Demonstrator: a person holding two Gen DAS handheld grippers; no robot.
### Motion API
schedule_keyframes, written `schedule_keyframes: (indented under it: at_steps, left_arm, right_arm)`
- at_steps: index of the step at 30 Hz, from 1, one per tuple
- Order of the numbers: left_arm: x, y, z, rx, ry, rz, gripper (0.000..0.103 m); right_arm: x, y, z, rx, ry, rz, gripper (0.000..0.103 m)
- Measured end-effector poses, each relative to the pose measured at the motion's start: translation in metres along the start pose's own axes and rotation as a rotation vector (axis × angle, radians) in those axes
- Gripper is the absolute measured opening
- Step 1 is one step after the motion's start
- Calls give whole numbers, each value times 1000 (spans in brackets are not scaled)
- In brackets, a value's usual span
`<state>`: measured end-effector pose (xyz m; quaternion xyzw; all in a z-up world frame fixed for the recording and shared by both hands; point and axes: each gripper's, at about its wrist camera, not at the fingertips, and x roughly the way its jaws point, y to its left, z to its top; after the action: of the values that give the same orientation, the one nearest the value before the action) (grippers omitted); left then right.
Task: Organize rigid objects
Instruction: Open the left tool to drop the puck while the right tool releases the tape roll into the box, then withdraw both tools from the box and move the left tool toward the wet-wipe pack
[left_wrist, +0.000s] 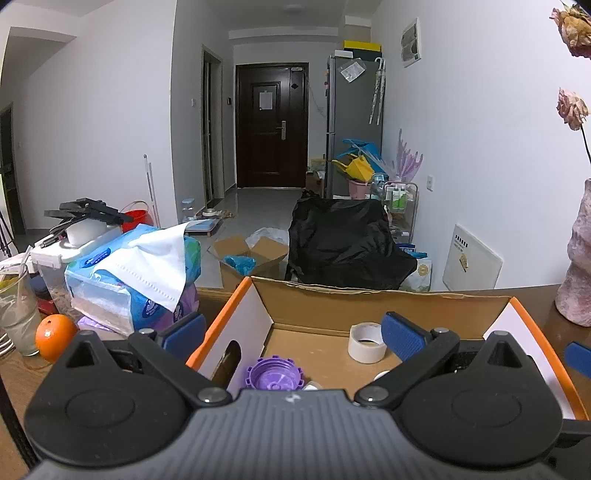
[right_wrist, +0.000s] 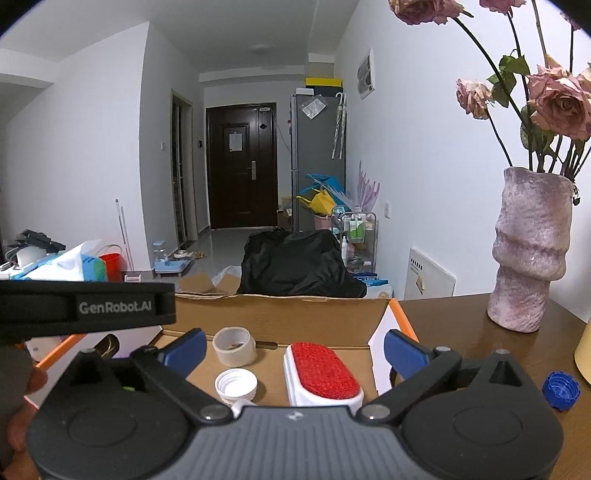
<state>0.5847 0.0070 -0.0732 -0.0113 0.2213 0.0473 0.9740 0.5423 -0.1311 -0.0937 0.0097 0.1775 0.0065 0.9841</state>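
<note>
An open cardboard box with orange edges stands on the brown table. In the left wrist view it holds a purple cap and a roll of pale tape. My left gripper hangs open over the box, nothing between its blue pads. In the right wrist view the box also holds the tape roll, a white cap and a white brush with a red pad. My right gripper is open above the brush, apart from it. A blue cap lies on the table to the right.
A pink vase of dried roses stands right of the box. Left of the box are tissue packs, an orange and a glass. The left gripper's black body crosses the right wrist view.
</note>
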Motion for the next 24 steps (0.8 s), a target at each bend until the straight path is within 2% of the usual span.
schedule_keyframes:
  at_steps: [9,24]
  left_arm:
    - [-4,2,-2,2,-3,24,103]
    - [-36,10,-6,-1,-51,31,103]
  right_arm:
    - [-8,-5,-1,8,-14,-4,103]
    - [-33,-17,-2,10,-64,9,103]
